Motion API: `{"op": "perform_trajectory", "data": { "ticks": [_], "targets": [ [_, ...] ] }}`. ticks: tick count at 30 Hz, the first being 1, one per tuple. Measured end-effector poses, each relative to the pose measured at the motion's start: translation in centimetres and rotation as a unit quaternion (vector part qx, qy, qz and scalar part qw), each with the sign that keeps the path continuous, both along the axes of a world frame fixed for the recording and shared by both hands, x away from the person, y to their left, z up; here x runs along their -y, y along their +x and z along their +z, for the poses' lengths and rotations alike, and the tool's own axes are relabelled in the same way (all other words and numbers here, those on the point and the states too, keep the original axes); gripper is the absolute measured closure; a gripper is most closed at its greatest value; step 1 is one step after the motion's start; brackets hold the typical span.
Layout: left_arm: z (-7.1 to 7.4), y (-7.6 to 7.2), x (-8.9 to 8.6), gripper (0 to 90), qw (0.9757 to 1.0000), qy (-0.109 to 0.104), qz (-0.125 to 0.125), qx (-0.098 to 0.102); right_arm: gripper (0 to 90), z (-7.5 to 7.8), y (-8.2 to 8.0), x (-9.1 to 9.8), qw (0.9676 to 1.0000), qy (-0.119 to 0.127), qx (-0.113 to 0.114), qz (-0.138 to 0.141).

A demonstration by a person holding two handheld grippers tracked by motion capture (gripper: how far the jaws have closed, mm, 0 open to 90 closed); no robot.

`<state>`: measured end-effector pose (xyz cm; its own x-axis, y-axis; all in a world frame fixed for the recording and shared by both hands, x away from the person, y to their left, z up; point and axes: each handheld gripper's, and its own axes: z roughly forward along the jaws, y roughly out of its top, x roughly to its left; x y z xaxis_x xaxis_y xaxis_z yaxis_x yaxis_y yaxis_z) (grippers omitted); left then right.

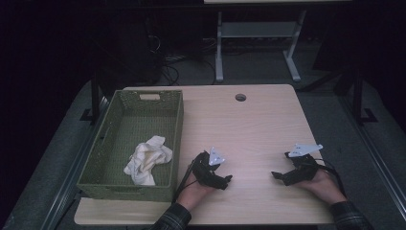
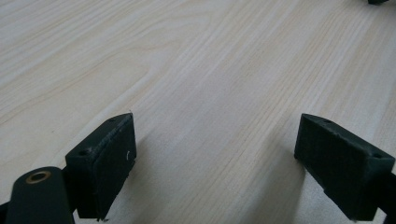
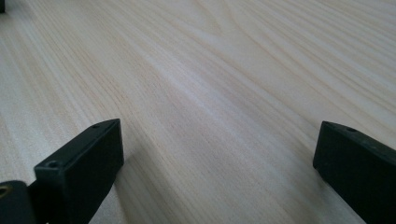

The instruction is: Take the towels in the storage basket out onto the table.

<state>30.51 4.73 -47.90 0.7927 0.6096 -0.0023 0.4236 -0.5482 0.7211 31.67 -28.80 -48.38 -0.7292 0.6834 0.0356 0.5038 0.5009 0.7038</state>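
Both grippers rest low on a pale wooden table [image 1: 249, 124], each held by a hand at the near edge. My left gripper [image 1: 227, 181] points toward the right, and my right gripper [image 1: 276, 175] points toward the left, a stretch of bare wood between them. In the left gripper view the jaws stand wide apart over bare wood, so the left gripper [image 2: 215, 158] is open with nothing between them. The right gripper [image 3: 219, 168] shows the same in its own view: jaws far apart, bare wood between. A crumpled white cloth [image 1: 147, 159] lies inside a green woven basket [image 1: 174, 129] at the table's left.
The basket takes up the left third of the table, its near wall close to the front edge. A round cable hole [image 1: 240, 97] sits near the far edge. Beyond the table stand a white desk frame [image 1: 219, 52] and tangled cables on a dark floor.
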Motion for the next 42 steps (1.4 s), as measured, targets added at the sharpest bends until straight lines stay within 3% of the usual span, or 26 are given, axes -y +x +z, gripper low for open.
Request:
{"op": "perform_trajectory", "data": {
  "ticks": [9, 14, 27, 39, 42],
  "targets": [
    [0.0, 0.0, 0.0, 12.0, 1.0000, 0.002, -0.004, -0.001, 1.3, 0.0, 0.0, 0.0, 1.0000, 0.000, -0.001, 0.001],
    [0.4, 0.0, -0.3, 12.4, 0.9998, 0.014, -0.003, -0.011, 1.3, 0.0, 0.0, 0.0, 1.0000, 0.002, 0.000, 0.005],
    [1.6, -0.4, -1.3, 12.9, 0.9999, 0.004, 0.008, -0.010, 1.3, 0.0, 0.0, 0.0, 1.0000, 0.000, 0.000, 0.006],
    [2.4, -0.5, -1.2, 12.9, 0.9997, 0.023, 0.009, -0.003, 1.3, 0.0, 0.0, 0.0, 1.0000, 0.000, 0.000, 0.006],
    [2.5, -0.6, -1.2, 12.9, 0.9993, 0.032, 0.013, -0.011, 1.3, 0.0, 0.0, 0.0, 1.0000, 0.000, 0.000, 0.006]
  ]
}}
